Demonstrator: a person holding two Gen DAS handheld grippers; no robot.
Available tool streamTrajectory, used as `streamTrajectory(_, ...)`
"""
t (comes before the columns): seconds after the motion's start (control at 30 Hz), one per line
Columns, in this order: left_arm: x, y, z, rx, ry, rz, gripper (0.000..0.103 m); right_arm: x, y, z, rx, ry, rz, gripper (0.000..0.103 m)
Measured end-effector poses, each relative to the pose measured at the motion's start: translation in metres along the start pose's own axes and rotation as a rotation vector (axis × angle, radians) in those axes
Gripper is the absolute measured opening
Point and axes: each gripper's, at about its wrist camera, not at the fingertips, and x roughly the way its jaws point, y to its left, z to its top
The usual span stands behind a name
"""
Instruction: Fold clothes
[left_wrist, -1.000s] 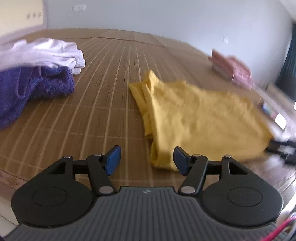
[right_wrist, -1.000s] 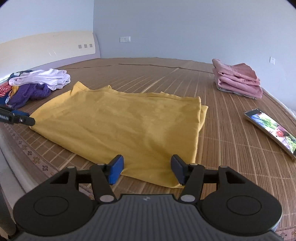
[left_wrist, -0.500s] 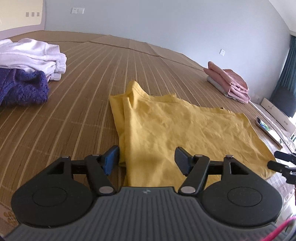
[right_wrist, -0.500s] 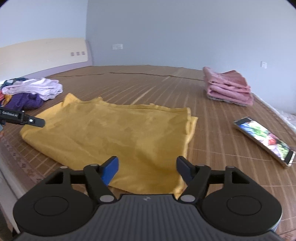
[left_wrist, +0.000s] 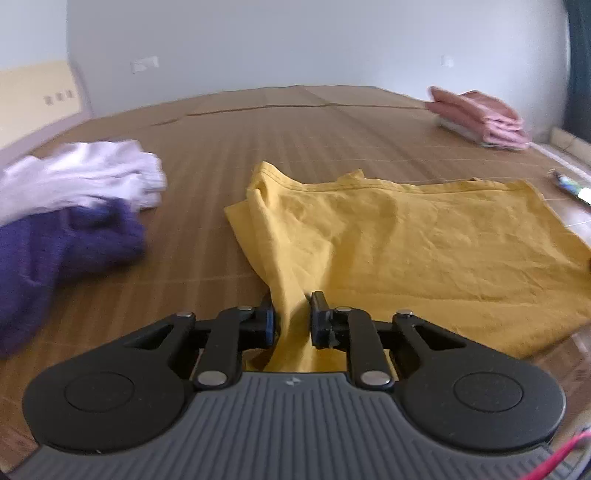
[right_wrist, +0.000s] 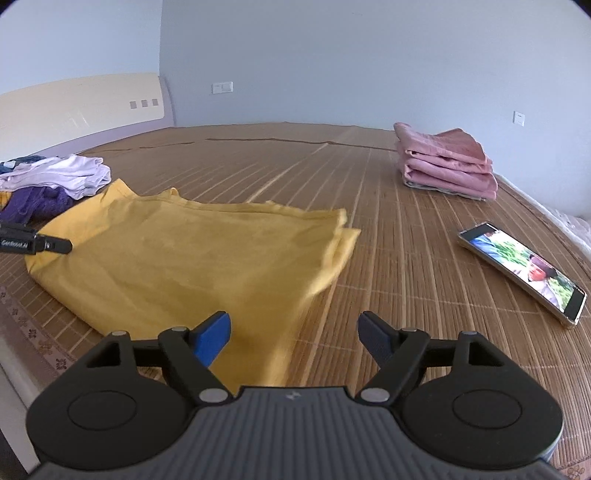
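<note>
A yellow garment (left_wrist: 406, 236) lies spread on the bamboo mat, folded over once. My left gripper (left_wrist: 292, 321) is shut on its near left corner, and the cloth bunches up between the blue pads. In the right wrist view the same yellow garment (right_wrist: 184, 254) fills the left half. My right gripper (right_wrist: 295, 332) stands open over its near right corner, the left pad above the cloth and nothing pinched. The left gripper's tip (right_wrist: 33, 242) shows at the garment's far left edge.
A white garment (left_wrist: 77, 177) and a purple one (left_wrist: 55, 251) are heaped at the left. A folded pink stack (right_wrist: 447, 162) sits at the back right. A phone (right_wrist: 521, 271) with a lit screen lies right of the yellow garment. The mat's edge (right_wrist: 33, 332) runs near left.
My left gripper has gone from open to shut on the yellow garment's corner. My right gripper has slid to the right along the near edge and stays open.
</note>
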Motion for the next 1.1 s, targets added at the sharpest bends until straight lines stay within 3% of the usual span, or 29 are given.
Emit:
streamTrajectory(0.17,-0.019,-0.012,0.014,0.030,-0.087,-0.026,0.015,0.005,0.000,0.000,0.017,0.006,0.024,0.077)
streamTrajectory(0.3,-0.043,-0.051,0.040,0.105,-0.197,-0.143,0.015,0.006,0.003,0.001,0.008,0.005,0.027,0.077)
streamTrajectory(0.47,-0.059,-0.119,0.056,0.283,-0.278,-0.296,0.015,0.003,0.001,0.000,0.016,0.002,0.020,0.077)
streamTrajectory(0.57,-0.055,-0.156,0.048,0.367,-0.251,-0.372,0.015,0.000,-0.002,-0.001,0.025,0.001,0.011,0.077)
streamTrajectory(0.8,-0.033,-0.196,0.008,0.451,-0.138,-0.417,0.016,-0.010,-0.010,-0.003,0.040,-0.005,-0.023,0.077)
streamTrajectory(0.87,-0.035,-0.196,0.001,0.432,-0.152,-0.420,0.026,-0.012,-0.012,-0.004,0.046,-0.007,-0.031,0.077)
streamTrajectory(1.0,-0.040,-0.189,-0.001,0.363,-0.140,-0.505,0.038,-0.014,-0.015,-0.002,0.058,-0.018,-0.044,0.077)
streamTrajectory(1.03,-0.042,-0.187,-0.001,0.358,-0.139,-0.525,0.045,-0.014,-0.015,-0.001,0.058,-0.023,-0.046,0.077)
streamTrajectory(1.1,-0.050,-0.183,-0.003,0.365,-0.144,-0.549,0.048,-0.015,-0.015,0.004,0.046,-0.043,-0.052,0.077)
